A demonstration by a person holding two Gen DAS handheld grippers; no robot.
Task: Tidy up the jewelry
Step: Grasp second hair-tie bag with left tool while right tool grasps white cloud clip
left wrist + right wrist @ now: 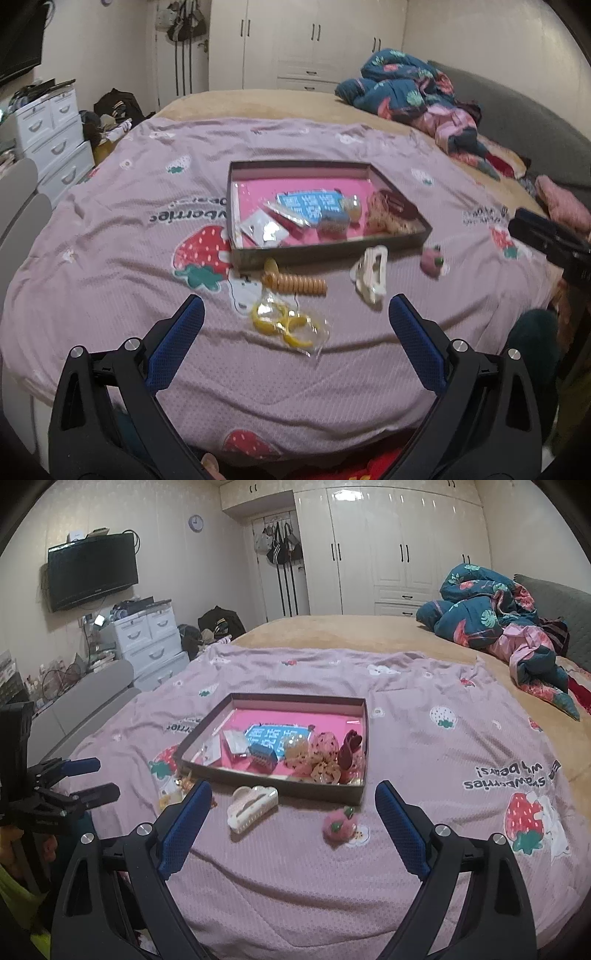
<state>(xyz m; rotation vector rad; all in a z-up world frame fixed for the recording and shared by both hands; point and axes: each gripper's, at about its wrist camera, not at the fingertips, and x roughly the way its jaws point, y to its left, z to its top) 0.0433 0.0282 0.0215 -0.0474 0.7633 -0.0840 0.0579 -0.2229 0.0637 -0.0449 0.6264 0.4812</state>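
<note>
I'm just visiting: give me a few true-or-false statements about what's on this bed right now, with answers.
1. The white hair claw lies inside the tray. False: it lies on the bedspread outside the tray.
2. Both grippers stand open and empty. True: left gripper, right gripper.
3. The orange spiral hair tie lies outside the tray. True.
4. The tray's floor is green. False: it is pink.

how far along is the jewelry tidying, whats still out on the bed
Partly done: the tray already holds packets and scrunchies. Nothing is in hand; the left gripper and right gripper are both open. Left out on the bedspread: white claw clip, pink strawberry clip, orange spiral tie, yellow bagged rings.
</note>
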